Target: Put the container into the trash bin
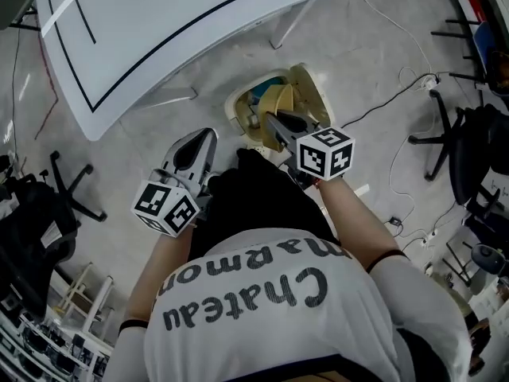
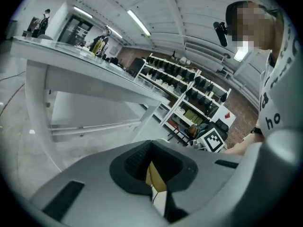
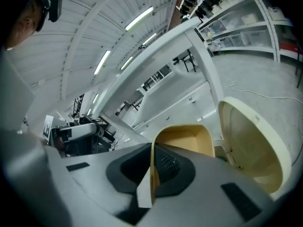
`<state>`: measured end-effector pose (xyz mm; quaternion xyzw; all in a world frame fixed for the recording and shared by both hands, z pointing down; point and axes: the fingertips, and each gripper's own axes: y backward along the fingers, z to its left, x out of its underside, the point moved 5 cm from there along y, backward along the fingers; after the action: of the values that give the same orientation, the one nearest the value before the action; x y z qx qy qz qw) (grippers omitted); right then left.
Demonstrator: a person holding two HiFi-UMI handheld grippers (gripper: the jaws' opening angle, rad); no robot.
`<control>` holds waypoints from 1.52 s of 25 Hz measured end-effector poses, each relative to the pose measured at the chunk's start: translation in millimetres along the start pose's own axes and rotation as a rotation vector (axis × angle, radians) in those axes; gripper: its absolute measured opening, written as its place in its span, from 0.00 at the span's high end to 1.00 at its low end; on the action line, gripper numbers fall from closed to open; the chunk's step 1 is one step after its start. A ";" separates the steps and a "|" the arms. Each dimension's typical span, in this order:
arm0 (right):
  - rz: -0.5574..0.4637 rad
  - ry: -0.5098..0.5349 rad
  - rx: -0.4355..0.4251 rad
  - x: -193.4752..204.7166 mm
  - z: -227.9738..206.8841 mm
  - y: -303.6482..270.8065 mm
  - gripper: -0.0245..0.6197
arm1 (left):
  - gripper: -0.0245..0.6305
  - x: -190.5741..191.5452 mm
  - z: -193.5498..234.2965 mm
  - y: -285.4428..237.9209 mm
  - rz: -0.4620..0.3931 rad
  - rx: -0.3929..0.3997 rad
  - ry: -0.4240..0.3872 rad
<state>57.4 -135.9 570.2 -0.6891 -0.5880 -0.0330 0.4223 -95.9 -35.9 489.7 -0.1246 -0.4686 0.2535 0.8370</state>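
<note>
A cream trash bin (image 1: 236,110) stands on the floor below me with its lid (image 1: 312,86) swung up. My right gripper (image 1: 277,123) is shut on the edge of a tan container (image 1: 276,98), which hangs over the bin's mouth. In the right gripper view the container (image 3: 187,137) rises from between the jaws of the right gripper (image 3: 152,151), with the raised lid (image 3: 253,143) just beyond it to the right. My left gripper (image 1: 199,143) is held to the left of the bin, shut and apart from the container. The left gripper (image 2: 151,171) points toward a table's underside.
A white table (image 1: 159,30) with a black line reaches over the floor beyond the bin. Office chairs stand at the left (image 1: 64,189) and right (image 1: 461,142). Cables (image 1: 398,78) trail across the floor. Shelving (image 2: 189,89) fills the background of the left gripper view.
</note>
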 end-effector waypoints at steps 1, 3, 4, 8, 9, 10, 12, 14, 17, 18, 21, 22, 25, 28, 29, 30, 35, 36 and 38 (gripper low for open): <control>0.012 -0.003 0.005 4.9 -5.1 -6.2 0.91 | 0.93 3.7 3.2 -2.3 0.005 0.000 0.001; 0.040 -0.007 0.014 15.9 -14.4 -18.8 0.91 | 0.93 11.7 9.5 -6.4 0.019 0.003 0.003; 0.054 -0.005 0.019 21.0 -19.1 -25.2 0.91 | 0.93 15.9 12.9 -8.8 0.028 0.006 -0.001; 0.099 0.010 0.053 39.2 -37.7 -48.1 0.91 | 0.93 33.3 26.0 -15.9 0.099 0.008 -0.031; 0.108 0.013 0.062 43.0 -41.8 -53.5 0.91 | 0.93 37.8 29.8 -16.9 0.124 0.005 -0.044; 0.114 0.015 0.071 46.3 -45.8 -59.1 0.91 | 0.93 42.0 33.7 -18.1 0.147 0.007 -0.056; 0.109 0.017 0.094 51.5 -53.2 -69.9 0.91 | 0.93 50.3 41.2 -21.7 0.173 0.034 -0.057; 0.095 0.017 0.132 55.9 -61.6 -79.1 0.91 | 0.93 59.6 48.1 -27.8 0.187 0.064 -0.031; 0.071 -0.002 0.178 59.9 -72.0 -88.0 0.91 | 0.93 71.2 52.7 -44.0 0.217 0.102 -0.008; 0.064 -0.012 0.187 61.8 -74.1 -90.5 0.91 | 0.93 73.0 52.4 -49.9 0.225 0.125 -0.009; 0.058 -0.030 0.224 69.8 -80.6 -99.3 0.91 | 0.93 75.1 54.5 -65.4 0.244 0.190 -0.030; 0.055 -0.034 0.237 72.4 -82.9 -102.5 0.91 | 0.93 75.7 57.0 -69.5 0.249 0.204 -0.037; 0.052 -0.058 0.265 81.0 -90.1 -111.6 0.91 | 0.93 77.4 65.4 -78.7 0.249 0.229 -0.052; 0.064 -0.076 0.289 89.7 -98.3 -118.5 0.91 | 0.93 79.2 70.3 -83.9 0.250 0.246 -0.074; 0.070 -0.081 0.293 92.3 -101.0 -121.2 0.91 | 0.93 80.1 71.4 -84.9 0.254 0.250 -0.082; 0.078 -0.083 0.297 94.6 -103.8 -124.2 0.91 | 0.93 81.2 72.2 -85.9 0.259 0.253 -0.091; 0.135 -0.081 0.321 104.7 -123.0 -138.1 0.91 | 0.93 91.9 71.9 -90.1 0.290 0.273 -0.137; 0.147 -0.080 0.325 106.8 -126.5 -140.5 0.91 | 0.93 94.3 71.9 -90.1 0.295 0.275 -0.143; 0.168 -0.077 0.329 110.8 -132.3 -145.2 0.91 | 0.93 98.7 73.3 -89.9 0.304 0.275 -0.146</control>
<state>29.4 -138.3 793.9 -0.6583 -0.5415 0.1253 0.5076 -87.8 -60.1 639.8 -0.0598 -0.4646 0.4469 0.7621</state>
